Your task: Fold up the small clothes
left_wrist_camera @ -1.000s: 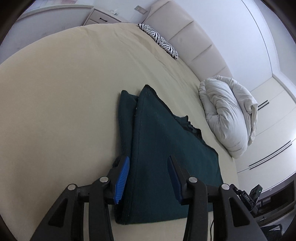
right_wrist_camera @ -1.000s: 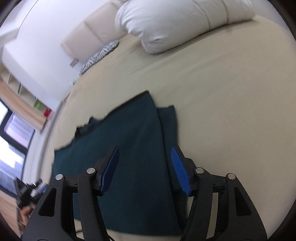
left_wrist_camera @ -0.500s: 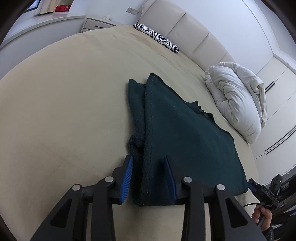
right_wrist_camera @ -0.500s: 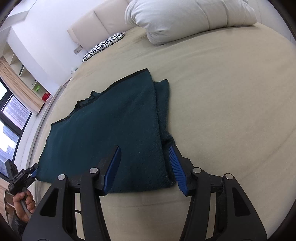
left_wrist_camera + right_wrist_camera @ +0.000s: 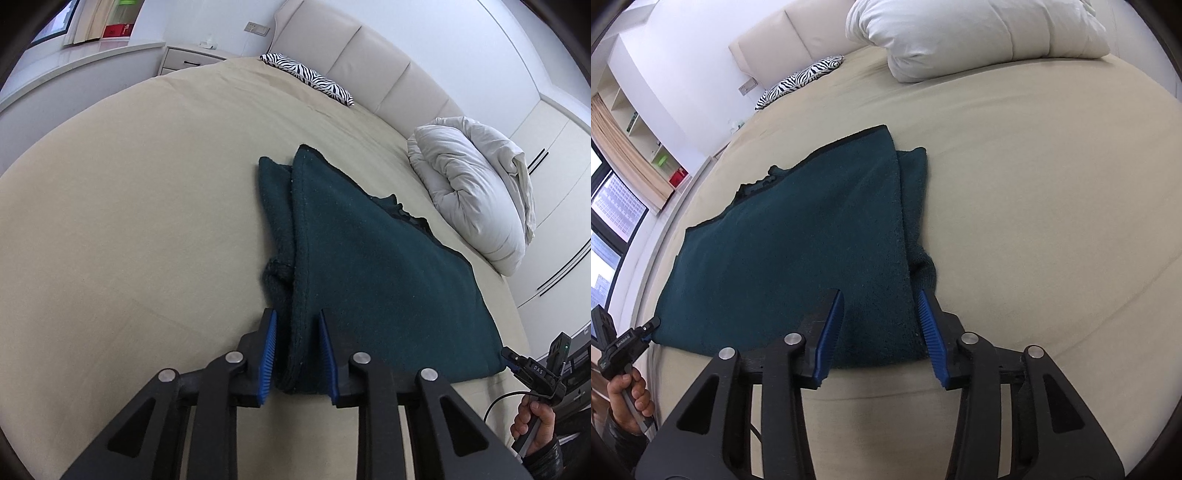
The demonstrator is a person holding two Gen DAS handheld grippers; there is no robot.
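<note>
Beige bed (image 5: 129, 206) carries the dark green garment (image 5: 369, 280), lying flat with its long axis running across in front of the person, each near corner at one gripper. Left gripper (image 5: 297, 354) is closing on the bunched near-left corner between its blue pads; right gripper (image 5: 882, 332) is closing astride the near-right corner, pads not yet clearly pressing on it
</note>
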